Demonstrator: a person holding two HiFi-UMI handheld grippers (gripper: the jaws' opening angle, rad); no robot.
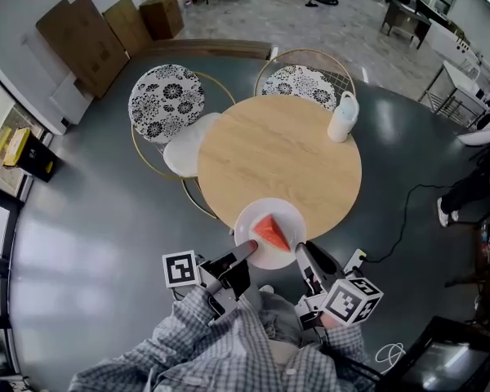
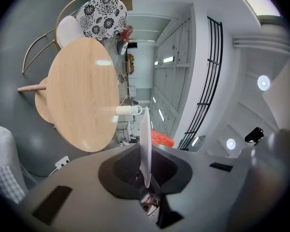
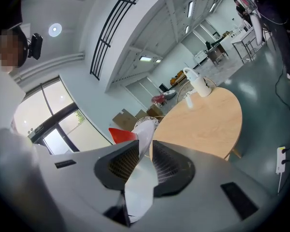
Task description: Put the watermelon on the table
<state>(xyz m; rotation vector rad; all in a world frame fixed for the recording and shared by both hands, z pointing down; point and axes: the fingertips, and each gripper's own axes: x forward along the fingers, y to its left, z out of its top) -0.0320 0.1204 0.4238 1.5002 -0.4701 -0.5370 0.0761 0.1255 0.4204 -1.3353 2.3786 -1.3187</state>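
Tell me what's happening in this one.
A person carries a white plate with both tools. The left tool and the right tool are each clamped on its near rim. A red watermelon slice lies on the plate. The plate overlaps the near edge of the round wooden table; whether it already rests there is unclear. A white jug stands at the far side.

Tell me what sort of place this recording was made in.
Probably a large open workspace or lab, not a home: a round light-wood table with two black-and-white patterned chairs on a dark polished floor, flattened brown cardboard boxes leaning against a wall, and work desks further back.
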